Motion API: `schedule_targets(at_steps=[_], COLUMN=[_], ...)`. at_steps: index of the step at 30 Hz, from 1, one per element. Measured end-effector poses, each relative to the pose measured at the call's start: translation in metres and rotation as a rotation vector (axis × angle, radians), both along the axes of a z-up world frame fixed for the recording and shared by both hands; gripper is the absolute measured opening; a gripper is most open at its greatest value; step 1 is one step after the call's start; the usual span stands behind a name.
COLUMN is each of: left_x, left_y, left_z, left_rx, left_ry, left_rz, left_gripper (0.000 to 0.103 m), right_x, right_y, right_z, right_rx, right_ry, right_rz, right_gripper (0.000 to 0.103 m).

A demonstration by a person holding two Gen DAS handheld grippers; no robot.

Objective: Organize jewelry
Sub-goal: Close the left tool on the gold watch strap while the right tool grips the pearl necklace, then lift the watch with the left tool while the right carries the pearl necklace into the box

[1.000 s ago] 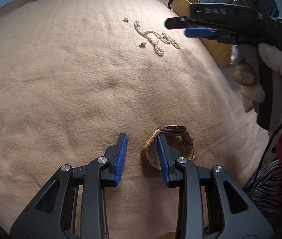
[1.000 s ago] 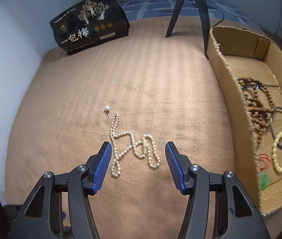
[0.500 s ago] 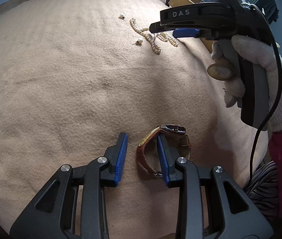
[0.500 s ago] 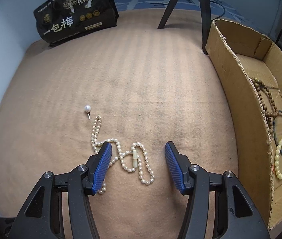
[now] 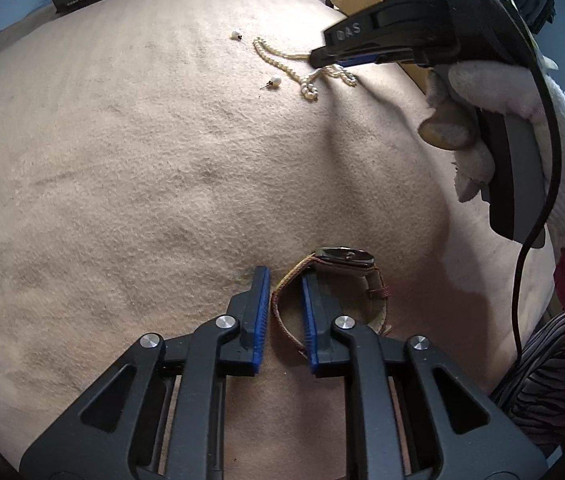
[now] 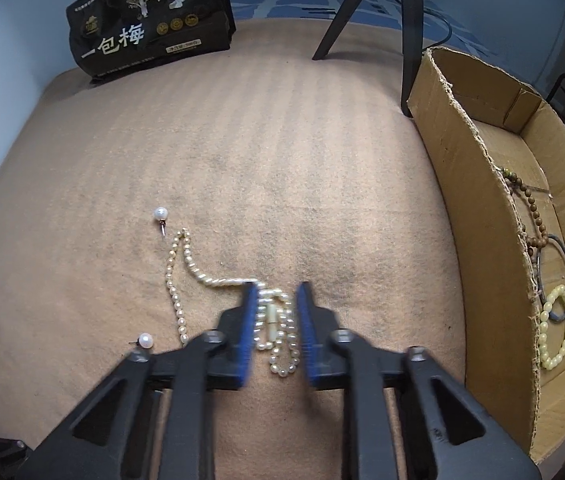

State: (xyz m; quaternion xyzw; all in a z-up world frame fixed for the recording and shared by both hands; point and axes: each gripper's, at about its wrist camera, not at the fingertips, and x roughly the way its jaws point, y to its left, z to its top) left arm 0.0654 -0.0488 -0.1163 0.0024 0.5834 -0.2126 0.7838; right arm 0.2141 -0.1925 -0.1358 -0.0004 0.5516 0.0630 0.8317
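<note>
The right gripper [image 6: 274, 322], jaws narrowed around the pearl necklace [image 6: 218, 282], should pinch its bunched middle; the left gripper [image 5: 285, 312] straddles the watch strap [image 5: 282, 312], unclamped.

The black snack bag [image 6: 150, 20] carries large white characters "一包梅". The right gripper [image 5: 362, 58] bears "DAS" in raised letters on its finger.

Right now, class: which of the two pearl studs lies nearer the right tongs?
The stud with its pin pointing left, beside the right tongs. The other stud lies farther off, past the necklace end.
</note>
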Motion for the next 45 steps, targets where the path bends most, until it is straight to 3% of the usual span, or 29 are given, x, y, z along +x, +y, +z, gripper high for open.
schedule_targets(at_steps=[8, 31, 37, 45], left_x=[0.001, -0.007, -0.005, 0.003], left_y=[-0.004, 0.037, 0.033, 0.02], left_z=[0.006, 0.043, 0.044, 0.052], left_rx=[-0.014, -0.086, -0.091, -0.107], left_ry=[-0.002, -0.07, -0.075, -0.085], left_rz=[0.014, 0.06, 0.052, 0.059], left_gripper=[0.008, 0.007, 0.007, 0.007], right_x=[-0.005, -0.044, -0.048, -0.061], right_y=[-0.004, -0.021, -0.026, -0.034], right_z=[0.008, 0.097, 0.101, 0.139], right_rx=[0.048, 0.138, 0.148, 0.198], right_ry=[0.002, -0.171, -0.179, -0.268], right_rz=[-0.007, 0.022, 0.015, 0.013], right_gripper=[0.006, 0.003, 0.003, 0.003])
